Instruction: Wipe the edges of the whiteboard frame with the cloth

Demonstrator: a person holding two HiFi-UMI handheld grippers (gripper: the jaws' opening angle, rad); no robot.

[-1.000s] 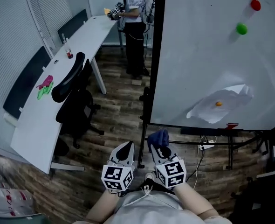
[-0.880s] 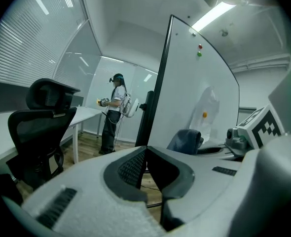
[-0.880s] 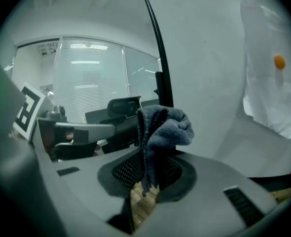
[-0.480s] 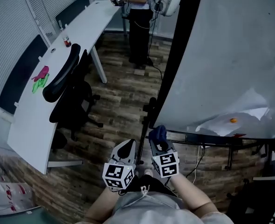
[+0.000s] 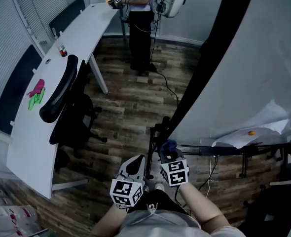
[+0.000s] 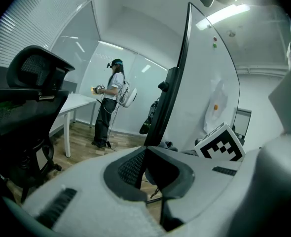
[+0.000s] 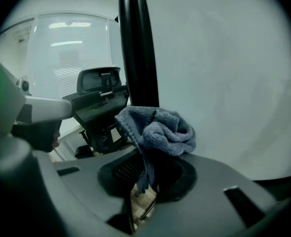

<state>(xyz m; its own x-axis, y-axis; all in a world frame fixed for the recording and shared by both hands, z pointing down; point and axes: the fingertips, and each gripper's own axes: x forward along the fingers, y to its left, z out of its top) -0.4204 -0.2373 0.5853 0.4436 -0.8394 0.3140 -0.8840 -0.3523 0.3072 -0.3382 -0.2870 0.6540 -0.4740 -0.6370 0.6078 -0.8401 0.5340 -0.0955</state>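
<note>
Blue-grey cloth (image 7: pixel 158 130), bunched, is clamped in the right gripper (image 7: pixel 146 168) at the lower end of the black whiteboard frame (image 7: pixel 138 43); whether it touches the frame is unclear. Left gripper (image 6: pixel 144 156) has its jaws pressed together on nothing, just left of the frame's lower corner. Office chair (image 5: pixel 61 95) and white desk (image 5: pixel 81 38) are well left of the frame; a person (image 5: pixel 140 14) stands beyond it.

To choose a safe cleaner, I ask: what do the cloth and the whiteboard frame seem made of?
The cloth looks like soft blue-grey terry or microfibre: nubby surface, limp folds. The whiteboard frame looks like smooth black metal or plastic, with a faint sheen; I cannot tell which.
</note>
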